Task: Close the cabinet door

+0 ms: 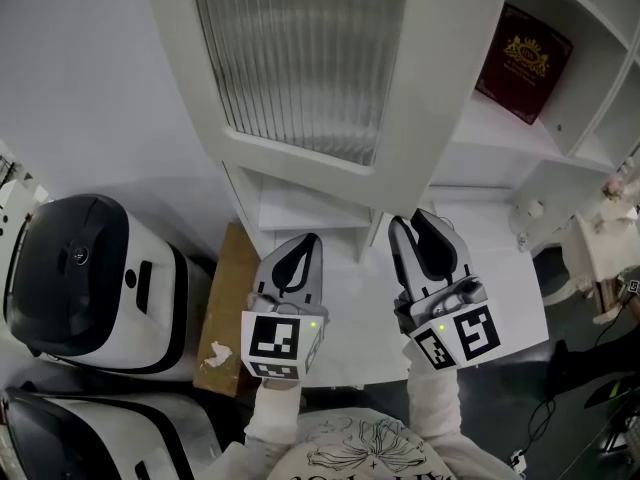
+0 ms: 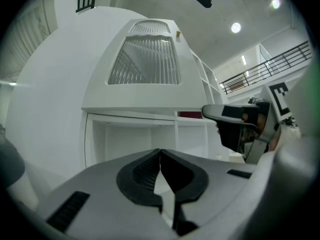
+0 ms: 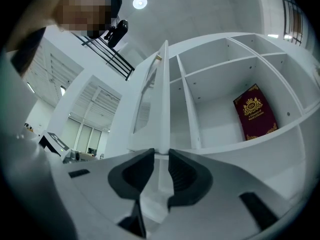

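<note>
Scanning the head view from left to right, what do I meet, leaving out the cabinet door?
black-and-white appliance → brown board → left gripper → right gripper → red book

Pane of cabinet door (image 1: 310,58) was ribbed glass; frame smooth white. Cover of book (image 1: 523,63) looked glossy, gold-stamped. Shells of left gripper (image 1: 308,240) and right gripper (image 1: 413,218) were matt grey plastic; pads (image 2: 145,173) black, ribbed.

Bright, even indoor light falls from round ceiling lamps (image 2: 235,28) — they burn as white spots in both gripper views — and shadows under the cabinet door (image 1: 310,68) are soft. The gripper views bulge like a fisheye and go black at the corners; their near foreground is slightly blurred, the head view sharp.
</note>
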Available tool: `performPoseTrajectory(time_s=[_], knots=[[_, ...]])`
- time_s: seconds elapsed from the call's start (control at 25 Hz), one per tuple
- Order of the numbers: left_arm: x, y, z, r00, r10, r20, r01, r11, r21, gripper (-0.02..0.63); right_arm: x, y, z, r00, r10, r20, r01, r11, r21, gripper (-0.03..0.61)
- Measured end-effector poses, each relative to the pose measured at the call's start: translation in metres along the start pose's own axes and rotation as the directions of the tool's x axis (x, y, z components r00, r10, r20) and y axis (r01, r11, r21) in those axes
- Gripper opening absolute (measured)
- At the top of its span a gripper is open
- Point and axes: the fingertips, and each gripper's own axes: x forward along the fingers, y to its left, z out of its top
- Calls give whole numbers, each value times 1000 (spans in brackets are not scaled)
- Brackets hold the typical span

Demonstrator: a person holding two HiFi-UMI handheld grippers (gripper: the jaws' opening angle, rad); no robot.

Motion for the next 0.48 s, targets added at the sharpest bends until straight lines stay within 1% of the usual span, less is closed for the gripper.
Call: performPoseTrajectory(time_s=[0.2,0.28,0.4,0.48], knots=[[8,1,2,999,32,3,-32,999,4,5,7,-9,-3,1000,11,1,-11,1000,-8,91],[11,1,3,999,39,6,-39,999,4,5,9,-12,-3,1000,4,-1,-4,1000,-7,91],[16,0,4,999,48,6,-48,999,3,5,12,-19,-4,1000,-16,-7,15,999,-31,91],[18,0,4,998,55,6,-55,998,4,5,14,-21,-4,1000,-13,-9,12,999,-29,91]])
